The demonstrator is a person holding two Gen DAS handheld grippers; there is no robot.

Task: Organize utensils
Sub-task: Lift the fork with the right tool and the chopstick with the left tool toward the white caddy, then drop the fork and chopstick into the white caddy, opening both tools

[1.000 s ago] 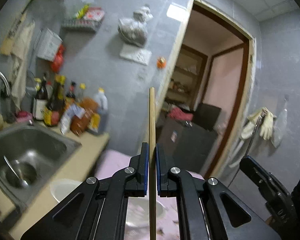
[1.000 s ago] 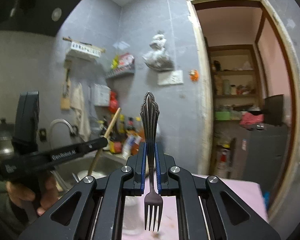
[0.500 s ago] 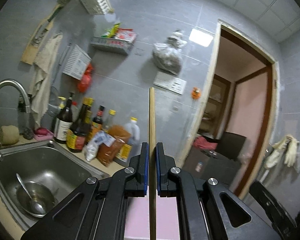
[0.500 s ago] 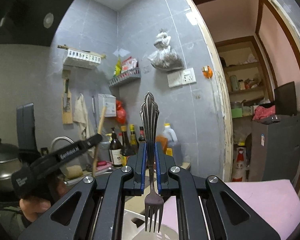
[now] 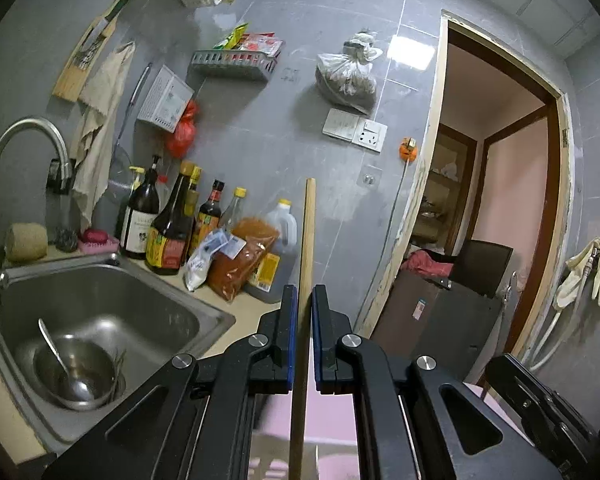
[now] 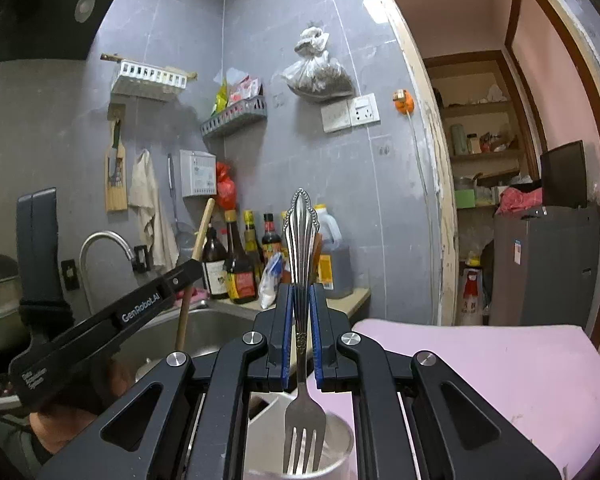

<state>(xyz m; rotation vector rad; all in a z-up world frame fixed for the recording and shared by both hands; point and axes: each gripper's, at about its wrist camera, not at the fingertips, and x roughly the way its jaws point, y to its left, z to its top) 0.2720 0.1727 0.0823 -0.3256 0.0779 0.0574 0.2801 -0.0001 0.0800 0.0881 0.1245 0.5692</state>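
Note:
My left gripper (image 5: 305,300) is shut on a wooden chopstick (image 5: 306,256) that stands upright between the blue pads. From the right wrist view the left gripper (image 6: 188,272) shows at the left, over the sink, with the chopstick (image 6: 198,240) in it. My right gripper (image 6: 300,300) is shut on a metal fork (image 6: 300,248), handle up, tines down. The tines (image 6: 302,452) hang just above or inside a white cup (image 6: 340,436) below the gripper.
A steel sink (image 5: 148,304) holds a metal bowl (image 5: 96,372) with a spoon (image 5: 52,348). Sauce bottles (image 5: 172,232) and bags stand on the counter by the wall. A pink cloth (image 6: 480,376) covers the table. A doorway (image 5: 496,216) opens at the right.
Both grippers have tilted and shifted; the views swung toward the wall and sink. The white cup now shows under the fork's tines. Both keep their hold.

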